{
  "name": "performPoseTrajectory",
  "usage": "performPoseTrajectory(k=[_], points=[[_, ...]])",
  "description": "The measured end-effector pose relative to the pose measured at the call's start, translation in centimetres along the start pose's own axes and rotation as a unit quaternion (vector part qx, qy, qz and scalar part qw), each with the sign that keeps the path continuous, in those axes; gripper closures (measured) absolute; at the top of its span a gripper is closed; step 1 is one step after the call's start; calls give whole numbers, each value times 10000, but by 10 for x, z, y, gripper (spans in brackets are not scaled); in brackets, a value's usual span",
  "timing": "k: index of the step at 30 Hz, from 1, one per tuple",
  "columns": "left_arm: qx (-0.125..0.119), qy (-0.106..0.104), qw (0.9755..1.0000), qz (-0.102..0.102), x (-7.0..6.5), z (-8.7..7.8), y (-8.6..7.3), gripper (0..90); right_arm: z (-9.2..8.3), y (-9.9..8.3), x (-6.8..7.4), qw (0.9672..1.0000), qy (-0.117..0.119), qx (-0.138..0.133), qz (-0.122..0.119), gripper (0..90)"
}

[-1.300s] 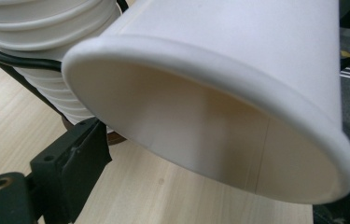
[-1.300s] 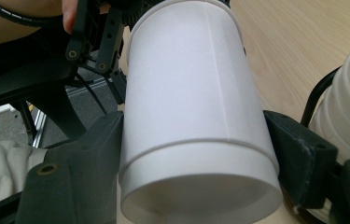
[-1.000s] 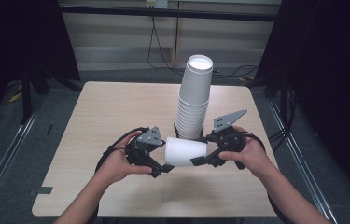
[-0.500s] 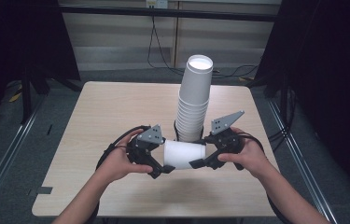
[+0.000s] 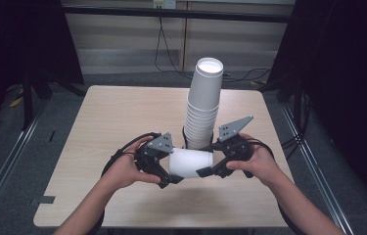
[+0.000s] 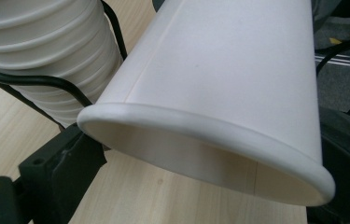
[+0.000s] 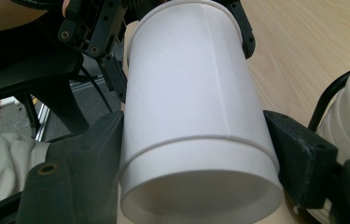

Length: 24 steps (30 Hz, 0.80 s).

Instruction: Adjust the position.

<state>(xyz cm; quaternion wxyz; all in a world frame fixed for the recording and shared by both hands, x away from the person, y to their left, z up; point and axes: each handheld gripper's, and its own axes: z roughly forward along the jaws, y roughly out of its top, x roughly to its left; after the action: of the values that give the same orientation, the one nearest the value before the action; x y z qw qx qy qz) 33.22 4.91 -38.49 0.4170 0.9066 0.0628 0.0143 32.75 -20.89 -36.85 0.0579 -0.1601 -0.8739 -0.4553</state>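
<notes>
Plain white paper cup — lying sideways.

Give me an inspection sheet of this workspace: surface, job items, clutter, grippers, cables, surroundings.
Surface: wooden table, bare apart from the cups.
Job's things: white paper cup on its side between the grippers; tall cup stack upright behind it.
Clutter: nothing seen.
Grippers: right gripper shut on the cup's base; left gripper jaws have just been opening, wide around the rim end.
Cables: black gripper cable loops by the left hand; wall cables behind.
Surroundings: dark curtains, grey floor.
</notes>
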Motion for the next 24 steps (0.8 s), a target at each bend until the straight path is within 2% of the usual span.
performPoseTrajectory(k=[7, 13, 16, 24], points=[[-31, 12, 10000, 38, -1, -3, 1, 70, -1, 1, 0, 10000, 19, -8, -40, 243], [37, 42, 10000, 81, -2, -5, 3, 90, -1, 0, 0, 10000, 47, -15, -48, 245], [-45, 0, 10000, -25, -2, -5, 2, 95, -2, 0, -1, 9999, 64, -75, -37, 245], [36, -26, 10000, 14, -2, -4, 3, 99, -3, -1, -1, 10000, 61, -40, -28, 241]])
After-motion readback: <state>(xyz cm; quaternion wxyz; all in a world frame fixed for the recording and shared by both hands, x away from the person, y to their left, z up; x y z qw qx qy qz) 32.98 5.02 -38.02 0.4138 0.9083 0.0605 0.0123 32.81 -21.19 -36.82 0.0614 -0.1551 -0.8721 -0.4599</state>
